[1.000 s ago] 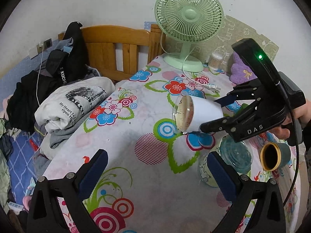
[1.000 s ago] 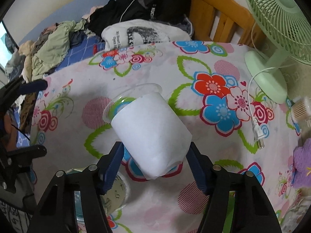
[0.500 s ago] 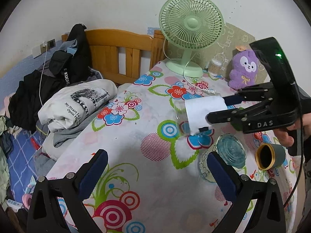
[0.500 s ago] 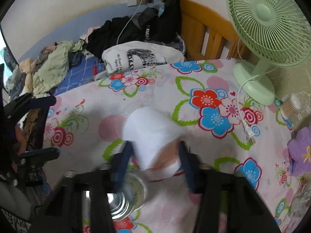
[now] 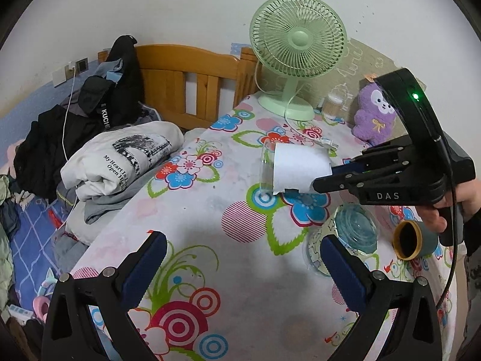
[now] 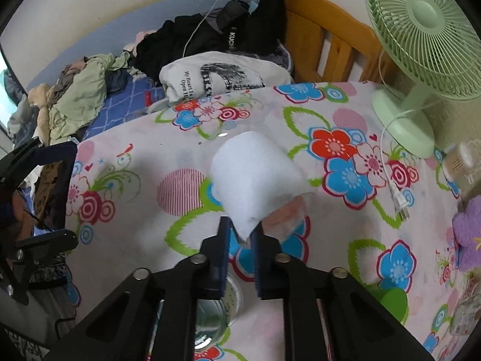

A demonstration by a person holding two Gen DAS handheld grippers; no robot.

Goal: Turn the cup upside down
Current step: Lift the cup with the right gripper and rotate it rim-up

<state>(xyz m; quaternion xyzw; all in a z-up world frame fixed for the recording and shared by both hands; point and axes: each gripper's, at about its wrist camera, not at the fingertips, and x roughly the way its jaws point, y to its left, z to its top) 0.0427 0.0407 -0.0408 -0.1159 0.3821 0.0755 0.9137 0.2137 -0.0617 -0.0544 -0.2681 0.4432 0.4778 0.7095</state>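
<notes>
Floral cloth covers the counter; behind it stand a wooden bed frame, a green fan at 12 o'clock and a purple plush at 2 o'clock in the left wrist view. Folded shirts and dark clothes lie on the bed at 9 to 10 o'clock.

Right gripper: jaws nearly together, pinching the base end of the cup. The cup, clear plastic with a white paper sleeve, is held on its side above the cloth near the counter's middle, its open rim toward 9 o'clock in the left wrist view. In the right wrist view the cup appears blurred, extending toward 12 o'clock from the right gripper; whether it touches the cloth cannot be told.

Left gripper: jaws wide apart, holding nothing, low over the near part of the counter.

Beneath the right gripper sit a glass jar and, at 4 o'clock, a teal mug with a yellow rim. A white plug and its cord lie on the cloth near the fan base.
</notes>
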